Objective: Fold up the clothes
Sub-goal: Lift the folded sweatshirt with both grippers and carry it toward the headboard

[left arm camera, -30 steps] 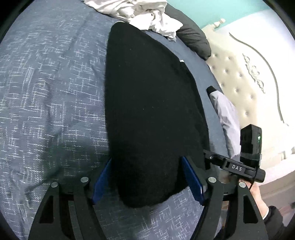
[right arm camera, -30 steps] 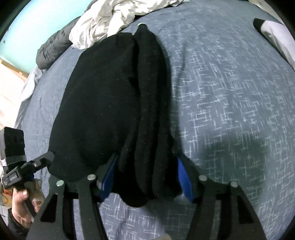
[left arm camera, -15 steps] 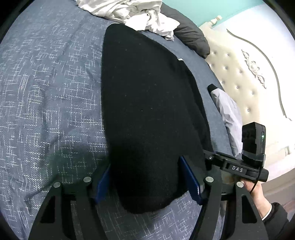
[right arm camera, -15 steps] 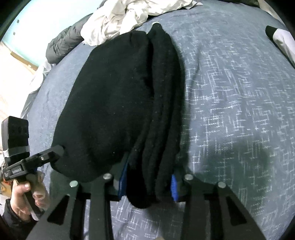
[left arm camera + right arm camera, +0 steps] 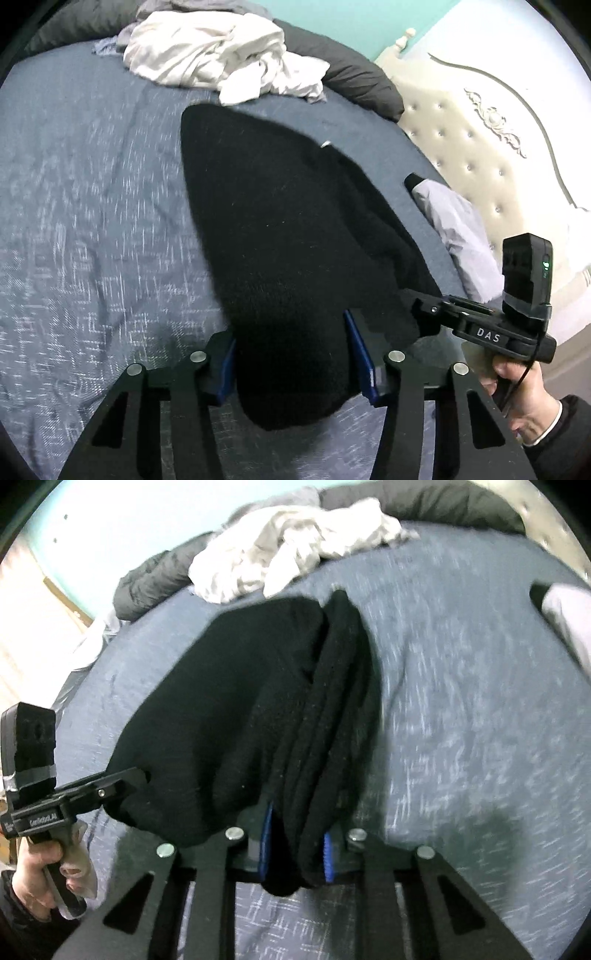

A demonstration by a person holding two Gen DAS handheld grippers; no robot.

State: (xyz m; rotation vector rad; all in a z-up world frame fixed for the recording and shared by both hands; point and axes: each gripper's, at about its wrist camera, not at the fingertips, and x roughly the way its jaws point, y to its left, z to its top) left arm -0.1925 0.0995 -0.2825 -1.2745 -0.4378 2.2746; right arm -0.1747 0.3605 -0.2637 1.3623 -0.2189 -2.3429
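A black knit garment (image 5: 280,236) lies along the blue patterned bedspread (image 5: 92,221). My left gripper (image 5: 291,354) is open, its blue pads either side of the garment's near corner. My right gripper (image 5: 297,843) is shut on the bunched folds of the same garment (image 5: 236,709) at its other near corner, lifting them. Each gripper shows in the other's view, the right one (image 5: 491,325) beside the garment's right edge, the left one (image 5: 74,797) at its left edge.
A heap of white clothes (image 5: 221,59) and a dark grey duvet (image 5: 354,77) lie at the far end of the bed. A grey and black garment (image 5: 454,225) lies by the tufted cream headboard (image 5: 491,158).
My right gripper has closed from open onto the garment's folds and pulled them up and back. My left gripper's jaws have narrowed a little around the other corner. Both views have tilted up.
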